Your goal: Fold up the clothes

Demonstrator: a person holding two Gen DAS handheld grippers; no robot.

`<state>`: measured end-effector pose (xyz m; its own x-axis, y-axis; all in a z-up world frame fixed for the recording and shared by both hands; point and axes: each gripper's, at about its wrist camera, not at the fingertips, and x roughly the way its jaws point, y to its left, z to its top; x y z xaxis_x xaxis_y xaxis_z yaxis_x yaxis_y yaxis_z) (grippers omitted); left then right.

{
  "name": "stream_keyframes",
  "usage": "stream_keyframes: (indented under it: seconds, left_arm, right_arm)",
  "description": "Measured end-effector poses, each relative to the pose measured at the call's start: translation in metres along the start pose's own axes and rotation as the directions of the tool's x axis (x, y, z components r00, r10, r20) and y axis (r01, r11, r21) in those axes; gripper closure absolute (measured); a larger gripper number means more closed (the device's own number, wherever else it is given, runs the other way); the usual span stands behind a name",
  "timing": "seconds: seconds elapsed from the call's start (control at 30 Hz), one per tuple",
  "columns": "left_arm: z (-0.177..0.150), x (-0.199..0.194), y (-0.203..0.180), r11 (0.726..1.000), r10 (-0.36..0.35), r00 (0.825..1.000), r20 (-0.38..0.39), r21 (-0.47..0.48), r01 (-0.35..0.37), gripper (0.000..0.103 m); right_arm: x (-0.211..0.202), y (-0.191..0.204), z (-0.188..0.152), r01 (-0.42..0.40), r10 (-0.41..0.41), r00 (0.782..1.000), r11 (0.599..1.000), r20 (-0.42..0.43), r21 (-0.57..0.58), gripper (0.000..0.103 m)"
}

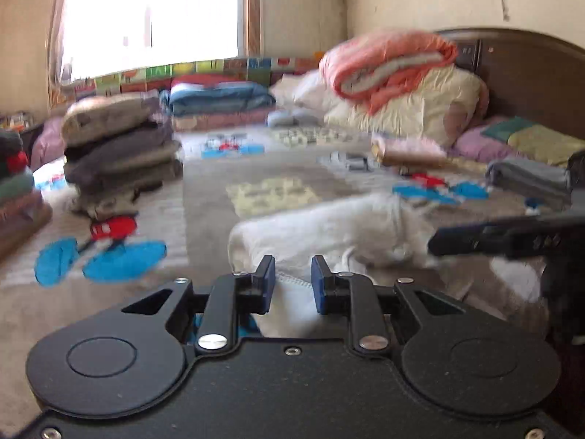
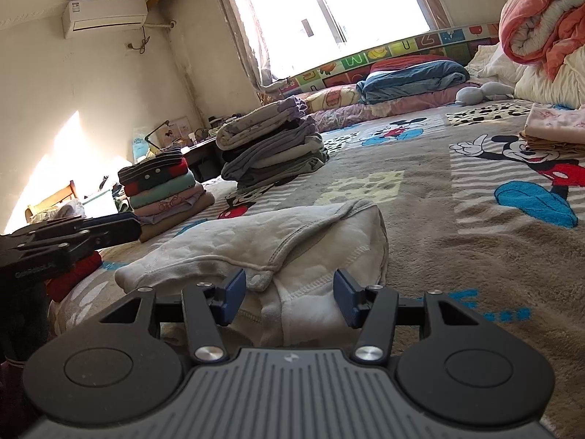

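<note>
Two hand-held grippers face one folded white garment (image 2: 256,245) lying on the bed (image 2: 438,226). Left hand-held gripper (image 1: 292,280): jaws narrow, gripping nothing. Right hand-held gripper (image 2: 290,292): jaws wide, straddling the garment's near edge.

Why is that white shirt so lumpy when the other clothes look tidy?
The white shirt lies bunched and half folded on the blanket, its hem turned over. The stacks behind it are squared and flat, so only the shirt looks messy. It isn't finished yet.
</note>
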<state>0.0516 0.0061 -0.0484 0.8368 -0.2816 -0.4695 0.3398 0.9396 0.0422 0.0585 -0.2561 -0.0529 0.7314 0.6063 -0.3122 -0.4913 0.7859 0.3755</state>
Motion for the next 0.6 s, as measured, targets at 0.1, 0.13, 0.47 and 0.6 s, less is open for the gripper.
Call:
stream_keyframes:
  seconds: [0.1,0.13,0.47,0.6]
  left_arm:
    - [-0.014,-0.002,-0.021,0.993,0.016,1.000,0.004,0.117,-0.016,0.084]
    - [-0.012,-0.004,-0.024,0.992,0.007,1.000,0.004,0.129,-0.007,0.084]
    - [-0.001,-0.021,-0.011,1.000,0.015,0.996,0.083,0.015,-0.016,0.084]
    - [0.020,-0.023,-0.003,0.999,0.025,0.991,0.130,-0.035,-0.021,0.084]
  right_arm:
    - [-0.002,0.003,0.000,0.009,-0.009,1.000,1.000,-0.006,-0.027,0.053]
    - [-0.002,0.004,0.000,0.013,-0.013,1.000,0.999,-0.007,-0.038,0.053]
    - [-0.015,0.024,0.013,0.058,-0.036,0.992,0.981,0.121,-0.183,0.053]
    - [-0.002,0.024,0.021,0.082,-0.048,0.989,0.965,0.138,-0.250,0.053]
